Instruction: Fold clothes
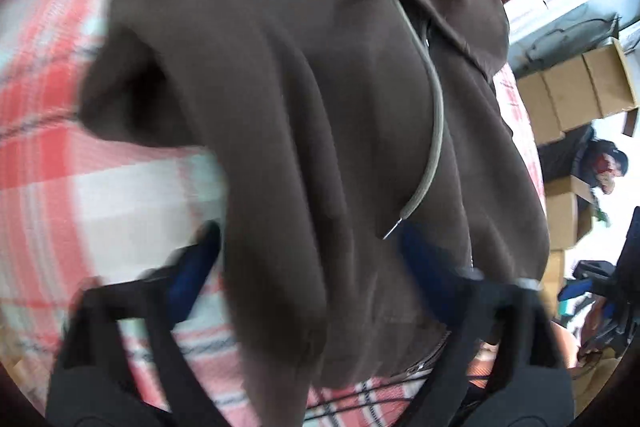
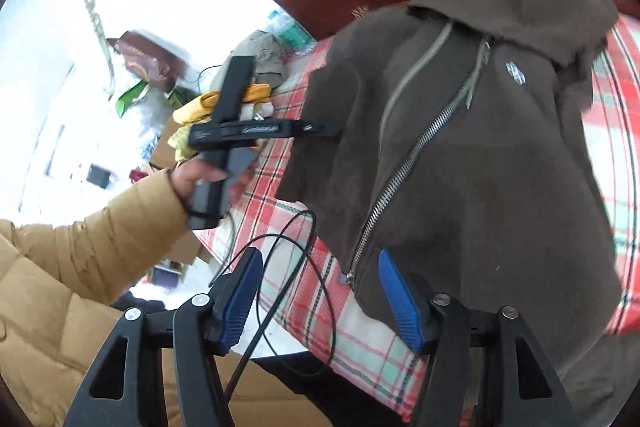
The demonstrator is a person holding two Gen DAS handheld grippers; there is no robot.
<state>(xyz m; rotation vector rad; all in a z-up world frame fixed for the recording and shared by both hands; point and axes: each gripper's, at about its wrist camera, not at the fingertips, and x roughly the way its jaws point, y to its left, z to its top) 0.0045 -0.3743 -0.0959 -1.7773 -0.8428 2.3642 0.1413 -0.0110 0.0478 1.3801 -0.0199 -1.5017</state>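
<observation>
The left gripper [image 2: 320,129], seen at the middle left of the right wrist view, is held level by a hand [image 2: 196,179] in a tan quilted sleeve [image 2: 100,227]. Its tip reaches the sleeve of the brown fleece jacket [image 2: 480,147]. In its own view the blue pads [image 1: 192,267] stand wide apart, with a thick fold of the jacket [image 1: 300,107] hanging loosely between them; I cannot tell if they press it.

The right gripper [image 2: 320,291] points up from the lower edge, and its ribbed blue pads [image 2: 400,303] are wide apart and hold nothing. The right pad lies just beside the lower end of the metal zipper [image 2: 400,179].

The jacket is soft and matte, with a broad collar, and lies on a red and white plaid cloth [image 2: 304,291]. A thin black cable [image 2: 320,299] loops over the cloth.
</observation>
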